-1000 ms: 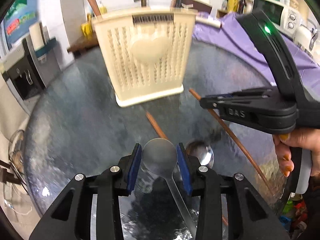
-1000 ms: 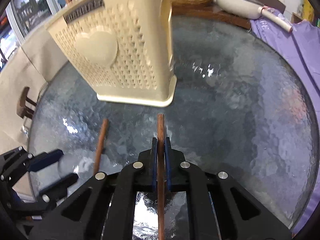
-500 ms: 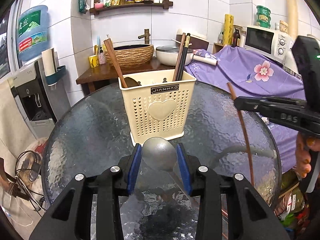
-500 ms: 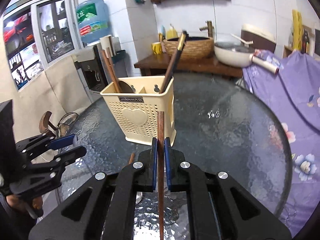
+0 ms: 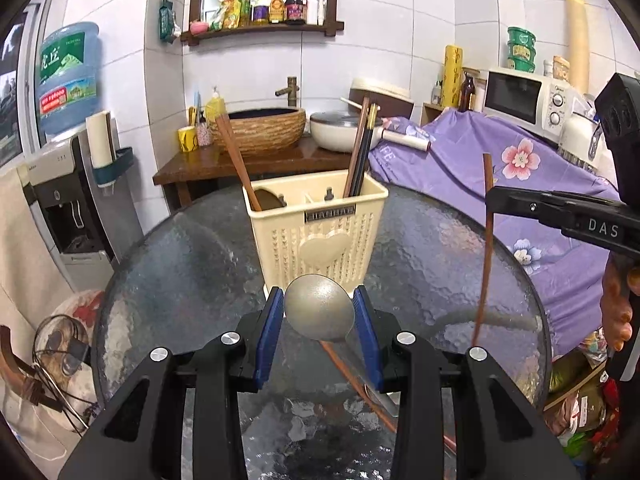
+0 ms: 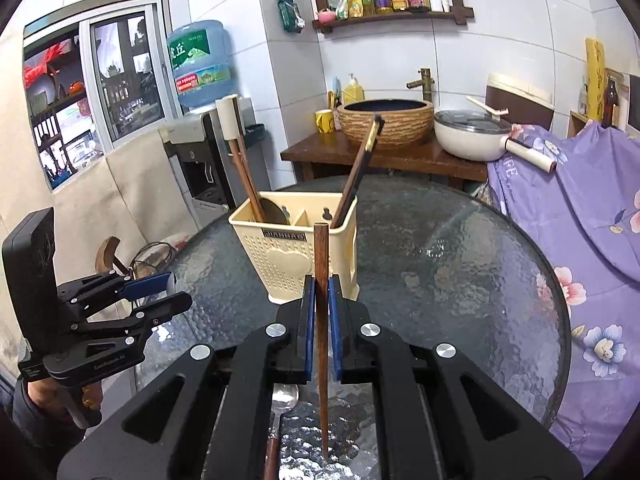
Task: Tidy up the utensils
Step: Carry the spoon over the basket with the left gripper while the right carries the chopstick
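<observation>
Your left gripper (image 5: pixel 319 314) is clamped on the metal spoon (image 5: pixel 319 307) by its bowl (a smooth, round hold), so it can slip. Your right gripper (image 6: pixel 319 300) pinches one wooden chopstick (image 6: pixel 321 312) upright above the bench (image 6: pixel 460 264); it may swing and miss the cream utensil basket (image 6: pixel 296 260).

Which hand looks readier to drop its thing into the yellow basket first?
Probably the right. The right gripper holds its chopstick upright, lined up with the basket's right compartment, where other chopsticks stand. The left gripper holds a spoon by its bowl, lower down.
</observation>
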The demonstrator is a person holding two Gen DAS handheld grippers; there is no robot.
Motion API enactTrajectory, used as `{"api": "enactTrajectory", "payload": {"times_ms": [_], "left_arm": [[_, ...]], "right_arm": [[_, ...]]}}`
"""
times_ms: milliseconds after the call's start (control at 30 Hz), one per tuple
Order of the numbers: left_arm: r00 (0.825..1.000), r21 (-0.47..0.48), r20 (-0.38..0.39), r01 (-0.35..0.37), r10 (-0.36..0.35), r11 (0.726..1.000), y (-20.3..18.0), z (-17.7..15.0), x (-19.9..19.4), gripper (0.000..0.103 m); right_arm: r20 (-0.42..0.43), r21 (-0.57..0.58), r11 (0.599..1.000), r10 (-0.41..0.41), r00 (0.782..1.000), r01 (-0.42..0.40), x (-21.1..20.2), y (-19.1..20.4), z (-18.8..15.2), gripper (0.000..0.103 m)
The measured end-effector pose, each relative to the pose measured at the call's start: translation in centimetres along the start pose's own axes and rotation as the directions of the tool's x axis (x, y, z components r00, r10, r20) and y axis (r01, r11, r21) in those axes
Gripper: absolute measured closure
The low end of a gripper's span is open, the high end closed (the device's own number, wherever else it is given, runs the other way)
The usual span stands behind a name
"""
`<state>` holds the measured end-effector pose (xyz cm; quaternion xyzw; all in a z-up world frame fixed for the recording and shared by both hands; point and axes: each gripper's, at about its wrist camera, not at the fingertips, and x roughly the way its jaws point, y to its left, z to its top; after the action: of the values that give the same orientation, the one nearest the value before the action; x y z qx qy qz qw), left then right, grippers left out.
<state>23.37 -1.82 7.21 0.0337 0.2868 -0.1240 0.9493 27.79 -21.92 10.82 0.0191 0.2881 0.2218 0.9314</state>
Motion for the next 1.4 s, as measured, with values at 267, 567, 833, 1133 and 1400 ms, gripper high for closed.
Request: {"api": "enactTrajectory", "payload": {"times_ms": [267,567,833,1133,1400], "left_arm": [[0.993,0.007,0.115,-0.041,0.040,0.999,0.4,4.6,-2.3,0.067],[0.958,-0.046,0.251,-0.133,0.140,0.990,1.8,13.7,-2.6,0.067],[0.941,-0.046,0.226,-0.247,0.251,0.968,2.9,16.5,1.8,0.067],[0.957,-0.037,0.122,-0.262,0.265,0.964,3.3,11.7,7.1,0.068],[0.969,-0.001,0.063,-0.238,0.238,0.971,2.3,8.6,9.5,0.068]], "right_arm": [[0.075,-0.025,1.000,0.020,0.997,-0.018,-1.6,1.5,4.9,0.095],[0.211,-0.020,1.000,-0.002,0.977,0.006,-2.5,2.5,14.3,0.095],[0.271,0.013,0.999,-0.051,0.961,0.050,-0.4,2.2,17.9,0.095],[0.213,0.054,0.997,-0.073,0.974,0.063,5.1,0.4,13.2,0.095],[0.167,0.090,0.993,-0.089,0.982,0.075,7.4,-1.2,10.6,0.095]]}}
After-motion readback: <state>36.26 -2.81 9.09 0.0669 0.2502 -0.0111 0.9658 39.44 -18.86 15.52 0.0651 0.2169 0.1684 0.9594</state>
